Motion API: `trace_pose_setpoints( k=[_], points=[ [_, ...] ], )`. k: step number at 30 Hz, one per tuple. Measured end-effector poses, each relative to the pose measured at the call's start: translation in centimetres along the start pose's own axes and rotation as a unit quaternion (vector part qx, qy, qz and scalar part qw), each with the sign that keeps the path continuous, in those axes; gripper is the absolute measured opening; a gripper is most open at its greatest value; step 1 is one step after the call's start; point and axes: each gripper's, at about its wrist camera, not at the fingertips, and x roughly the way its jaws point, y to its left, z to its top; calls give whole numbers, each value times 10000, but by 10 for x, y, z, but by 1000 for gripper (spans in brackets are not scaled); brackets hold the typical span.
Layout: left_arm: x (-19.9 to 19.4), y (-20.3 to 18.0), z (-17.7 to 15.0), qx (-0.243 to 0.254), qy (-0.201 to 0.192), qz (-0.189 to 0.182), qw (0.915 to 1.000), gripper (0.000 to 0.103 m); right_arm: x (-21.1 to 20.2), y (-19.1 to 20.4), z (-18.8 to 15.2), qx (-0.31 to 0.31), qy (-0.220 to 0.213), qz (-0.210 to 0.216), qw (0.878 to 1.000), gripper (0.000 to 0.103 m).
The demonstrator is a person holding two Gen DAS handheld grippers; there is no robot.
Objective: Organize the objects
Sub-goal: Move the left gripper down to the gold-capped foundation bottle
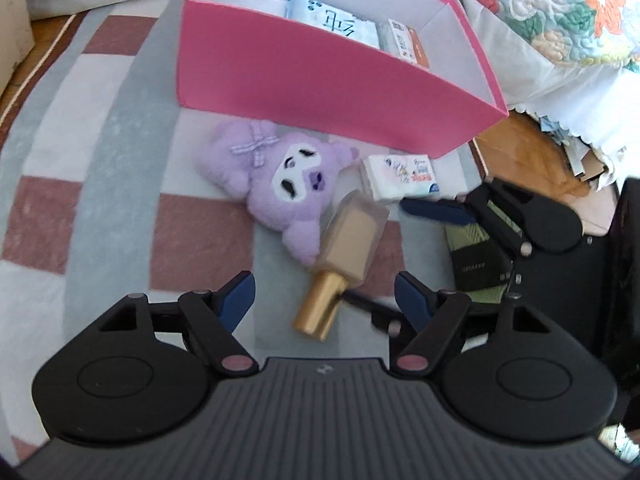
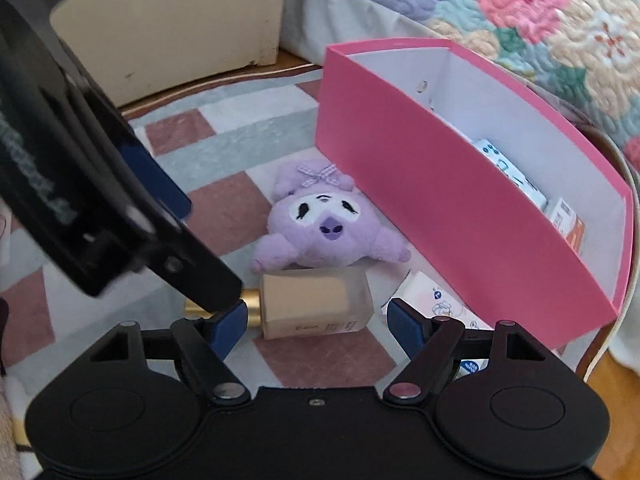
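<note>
We see a checked rug (image 1: 120, 200) carrying a pink box (image 1: 320, 80) with packets inside. Before it lies a purple plush (image 1: 280, 184), then a beige bottle (image 1: 352, 240) on its side, gold cap (image 1: 320, 312) pointing toward our left gripper (image 1: 324, 300), whose fingers (image 1: 236, 300) stand wide, the cap between them, untouched. Our right gripper (image 2: 316, 320) is wide too, the bottle crosswise just beyond its fingers. A tissue pack (image 1: 400, 176) lies beside it.
</note>
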Motion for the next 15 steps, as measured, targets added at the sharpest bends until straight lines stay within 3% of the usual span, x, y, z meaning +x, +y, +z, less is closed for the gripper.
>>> trace_pose_setpoints(
  k=[2, 4, 10, 15],
  points=[
    [5, 1, 1, -54, -26, -88, 9999, 68, 1, 1, -2, -53, 5, 79, 10000, 81],
    [10, 2, 1, -83, -32, -174, 9998, 56, 4, 5, -2, -190, 22, 86, 9998, 81],
    [27, 7, -4, 31, 68, -145, 9999, 39, 22, 8, -7, -328, 247, -74, 9991, 81],
    [24, 3, -6, 129, -163, -72, 9998, 38, 29, 1, -7, 5, 154, 72, 9999, 82]
  ],
)
